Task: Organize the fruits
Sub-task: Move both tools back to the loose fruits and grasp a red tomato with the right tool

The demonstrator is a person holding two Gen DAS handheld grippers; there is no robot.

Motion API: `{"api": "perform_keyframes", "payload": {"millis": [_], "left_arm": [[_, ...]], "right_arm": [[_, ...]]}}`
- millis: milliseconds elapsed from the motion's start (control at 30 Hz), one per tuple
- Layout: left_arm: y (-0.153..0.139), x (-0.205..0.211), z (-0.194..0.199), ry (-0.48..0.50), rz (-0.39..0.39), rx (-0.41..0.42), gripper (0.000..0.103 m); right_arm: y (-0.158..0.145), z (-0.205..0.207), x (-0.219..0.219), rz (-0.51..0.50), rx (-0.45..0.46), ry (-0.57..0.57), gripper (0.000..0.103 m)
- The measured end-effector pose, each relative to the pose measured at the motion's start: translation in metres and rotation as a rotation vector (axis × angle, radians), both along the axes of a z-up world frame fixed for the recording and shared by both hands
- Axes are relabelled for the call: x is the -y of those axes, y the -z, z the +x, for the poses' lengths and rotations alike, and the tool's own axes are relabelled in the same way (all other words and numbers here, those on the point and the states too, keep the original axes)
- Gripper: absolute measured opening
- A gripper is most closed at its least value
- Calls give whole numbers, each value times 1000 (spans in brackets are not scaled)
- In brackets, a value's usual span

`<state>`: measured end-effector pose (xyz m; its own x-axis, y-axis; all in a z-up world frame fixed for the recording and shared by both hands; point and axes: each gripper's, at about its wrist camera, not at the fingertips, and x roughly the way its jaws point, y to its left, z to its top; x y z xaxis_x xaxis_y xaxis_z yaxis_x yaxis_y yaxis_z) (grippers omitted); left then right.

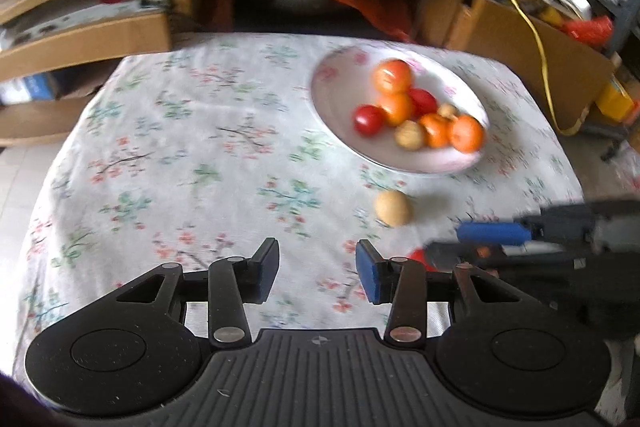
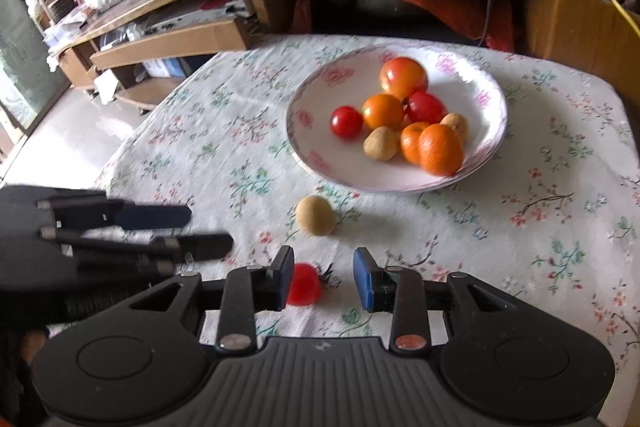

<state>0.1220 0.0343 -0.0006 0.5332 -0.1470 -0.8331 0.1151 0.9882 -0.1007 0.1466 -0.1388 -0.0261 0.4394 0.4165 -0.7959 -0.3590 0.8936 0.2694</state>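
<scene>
Item: small red fruit (image 2: 303, 285) on the table (image 2: 520, 247), beside my right hand-held gripper (image 2: 322, 277), whose parted pads grip nothing; likely light, smooth, squashable, so I clasp its middle gently.

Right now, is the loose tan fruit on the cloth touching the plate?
Apart. The right wrist view shows the tan fruit lying on the tablecloth with a strip of patterned cloth between it and the plate rim.

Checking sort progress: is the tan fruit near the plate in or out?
Out. The tan fruit lies on the tablecloth, apart from the plate rim.
</scene>
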Motion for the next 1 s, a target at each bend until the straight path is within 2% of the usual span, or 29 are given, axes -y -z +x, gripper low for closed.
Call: {"api": "perform_keyframes", "payload": {"millis": [267,500,733,1000], "left_arm": [[-1,-1,3,-3,-14,1,53],[3,10,9,20,-44,-16,55],[9,29,24,20,-96,-23,54],[20,49,37,11,-64,-11,55]], "right_arm": [[11,-3,-19,-12,-25,-73,33],[20,-6,-26,-60,-4,-107,30],[17,-12,-5,-51,-6,-76,30],[19,-18,28,-15,-28,-17,30]]}}
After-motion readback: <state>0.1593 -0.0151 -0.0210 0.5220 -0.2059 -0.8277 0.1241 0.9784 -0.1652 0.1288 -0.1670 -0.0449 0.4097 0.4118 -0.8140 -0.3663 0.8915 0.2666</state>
